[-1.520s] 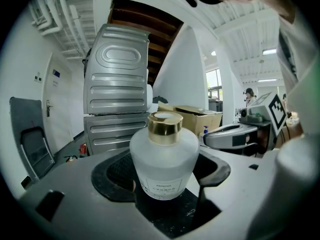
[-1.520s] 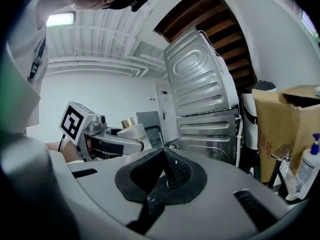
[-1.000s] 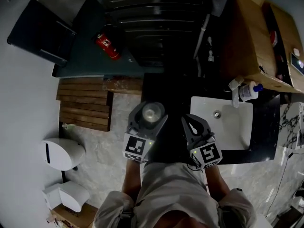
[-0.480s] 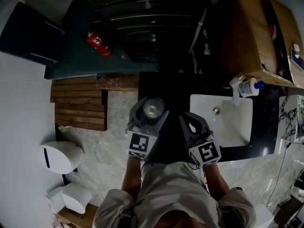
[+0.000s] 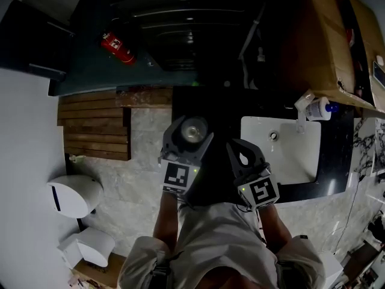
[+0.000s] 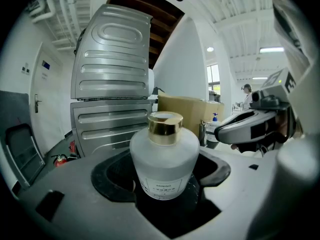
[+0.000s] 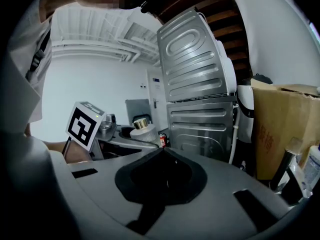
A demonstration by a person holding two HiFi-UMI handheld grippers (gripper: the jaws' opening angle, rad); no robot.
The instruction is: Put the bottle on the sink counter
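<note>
A squat frosted-glass bottle (image 6: 165, 161) with a gold cap stands upright between the jaws of my left gripper (image 5: 187, 136), which is shut on it. Seen from the head view, the bottle (image 5: 192, 129) is held above the floor, left of the sink. The black sink counter (image 5: 334, 168) frames a white basin (image 5: 283, 161) at the right. My right gripper (image 5: 243, 157) hangs beside the left one with its jaws together and nothing between them. In the right gripper view the bottle (image 7: 141, 130) and the left gripper's marker cube (image 7: 85, 124) show at the left.
A pump bottle (image 5: 317, 108) lies by the tap (image 5: 302, 106) behind the basin. A cardboard box (image 5: 328, 47) stands beyond it. A grey ribbed appliance (image 6: 112, 84) is ahead, a red fire extinguisher (image 5: 118, 47) to its left. A white bin (image 5: 73, 194) stands at the lower left.
The view has drifted a little; both grippers and the held bottle keep nearly the same place, shifting slightly up in the frame. The grip has not changed.
</note>
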